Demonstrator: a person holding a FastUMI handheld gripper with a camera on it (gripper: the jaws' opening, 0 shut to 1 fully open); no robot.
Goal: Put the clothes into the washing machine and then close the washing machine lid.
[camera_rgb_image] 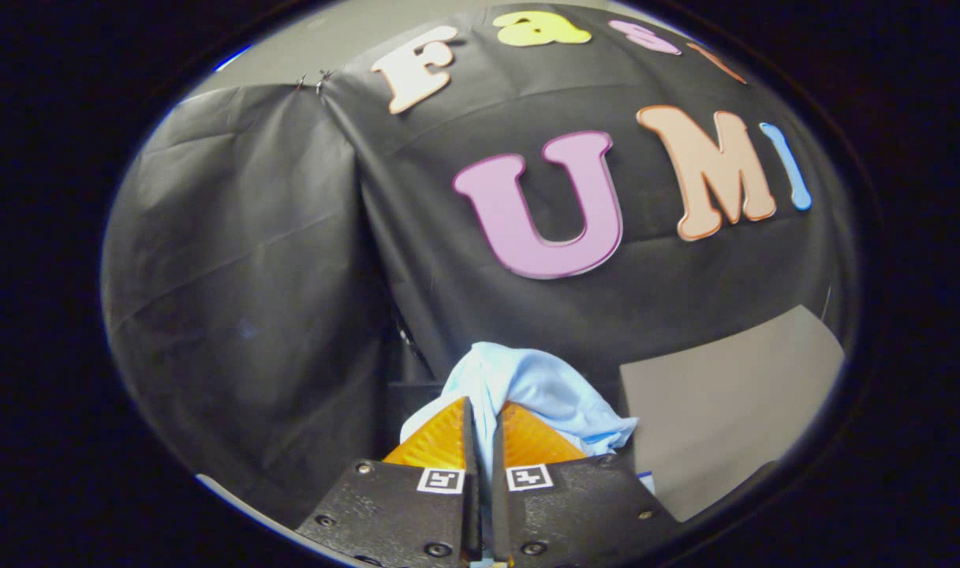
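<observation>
Holding a light blue garment (527, 386) pinched between the two fingers of the gripper (483, 430), closed down to a narrow slit with cloth squeezed in the gap. Bunched above and ahead of the fingertips, the fabric spills mostly to the right of the gripper, one loose corner hanging down beside the right finger. Raised off any surface, by the look of it, and aimed at the black cloth wall (243, 276) of the booth well beyond the garment. Just right of the garment and lower, a flat grey panel (724, 402), possibly part of the washing machine, though too little shown to be sure. No drum opening or lid to be made out here. Likely mid-carry, with the drop into the machine not yet done. Risk from here: only a small fold looks clamped, so a quick swing could pull it free, or the trailing corner could snag on the rim and hang outside, blocking the lid.
</observation>
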